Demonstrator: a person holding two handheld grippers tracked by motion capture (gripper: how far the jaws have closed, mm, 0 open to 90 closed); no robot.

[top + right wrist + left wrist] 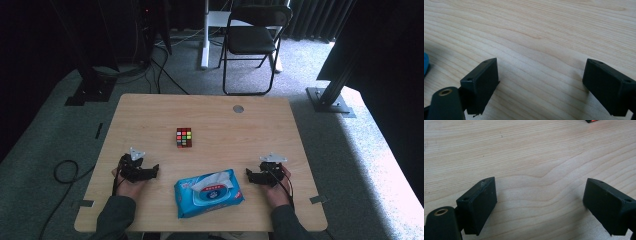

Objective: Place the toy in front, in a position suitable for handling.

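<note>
Left gripper [153,171] sits low on the wooden table [150,115], jaws spread wide with nothing but bare wood grain between them; right gripper [248,174] mirrors it on the far side, jaws just as wide and empty; between the two lies the blue wet-wipe pack [208,192], near the table's front edge, touched by neither; its blue corner peeks in at the left edge of the right gripper view; a Rubik's cube [184,137] stands mid-table, well apart from both grippers.
</note>
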